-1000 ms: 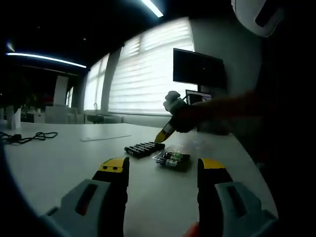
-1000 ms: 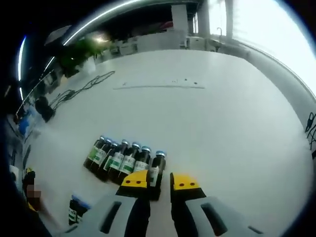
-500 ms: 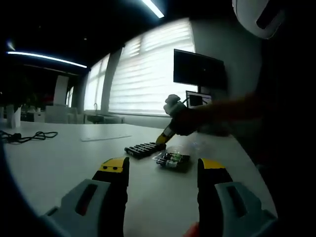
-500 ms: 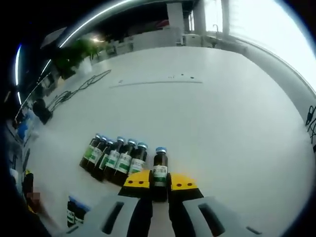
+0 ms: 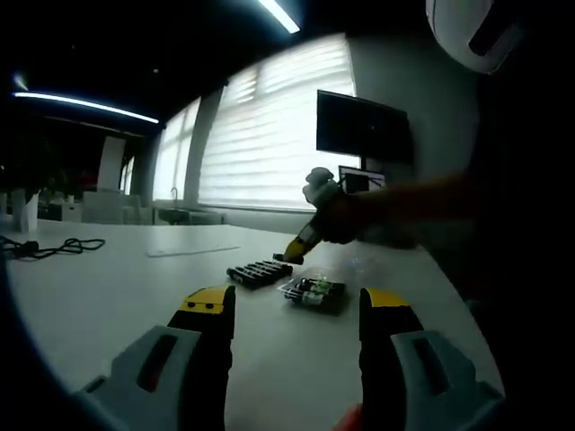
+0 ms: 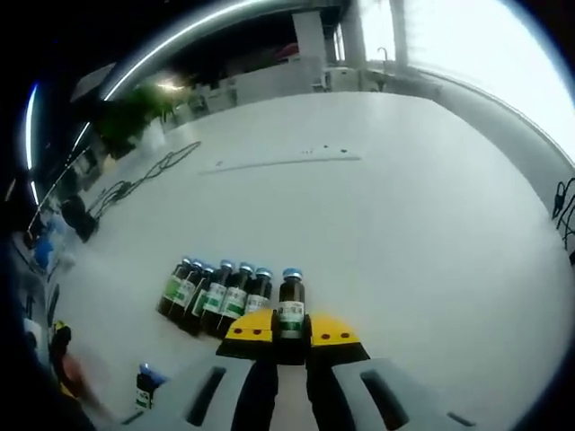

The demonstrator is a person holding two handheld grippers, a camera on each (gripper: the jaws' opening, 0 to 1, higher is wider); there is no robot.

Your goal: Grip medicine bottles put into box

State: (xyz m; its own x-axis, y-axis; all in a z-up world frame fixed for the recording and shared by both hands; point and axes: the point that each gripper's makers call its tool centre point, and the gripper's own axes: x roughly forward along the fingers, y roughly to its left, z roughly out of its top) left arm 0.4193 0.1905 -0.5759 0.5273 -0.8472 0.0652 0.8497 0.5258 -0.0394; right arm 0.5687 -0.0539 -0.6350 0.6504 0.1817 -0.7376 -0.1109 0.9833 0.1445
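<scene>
Though labelled green-white, bottle [image 6: 290, 310] text illegible

This is an office, dimly lit and seemingly open-plan. A large white table [image 6: 404, 224] takes up the foreground, broad and plain like a conference or work table. Behind it, tall windows are covered by white roller blinds [image 5: 269, 135] with daylight glowing through. A dark flat monitor [image 5: 362, 126] is mounted on the grey wall beside the windows. Long linear ceiling lights [image 5: 85, 106] run overhead. Black cables [image 6: 148, 171] trail across the far part of the table, and a green potted plant [image 6: 126, 117] stands beyond its edge. Further back, white desks or cabinets [image 5: 108, 208] line the room under the windows.
</scene>
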